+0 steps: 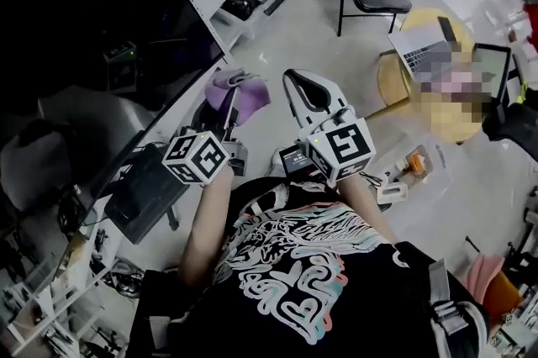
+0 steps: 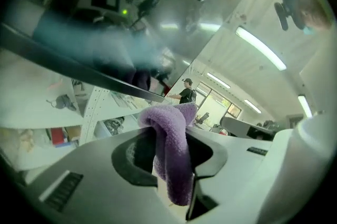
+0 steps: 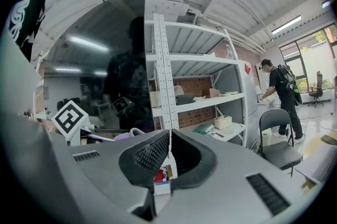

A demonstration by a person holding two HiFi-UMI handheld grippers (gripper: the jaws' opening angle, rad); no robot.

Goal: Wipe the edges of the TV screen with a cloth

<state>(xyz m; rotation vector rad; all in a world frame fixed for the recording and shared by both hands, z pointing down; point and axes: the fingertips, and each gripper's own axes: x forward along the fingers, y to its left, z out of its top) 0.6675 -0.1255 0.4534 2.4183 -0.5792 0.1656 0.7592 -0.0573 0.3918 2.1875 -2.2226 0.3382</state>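
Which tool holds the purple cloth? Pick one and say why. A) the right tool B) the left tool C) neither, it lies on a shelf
B: in the left gripper view the purple cloth is pinched between the jaws of the left tool, while the right tool has its jaws closed with nothing between them.

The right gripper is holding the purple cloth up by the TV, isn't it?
No, the left gripper holds the purple cloth up by the TV; the left gripper view shows it pinched in those jaws. The right gripper is shut and empty.
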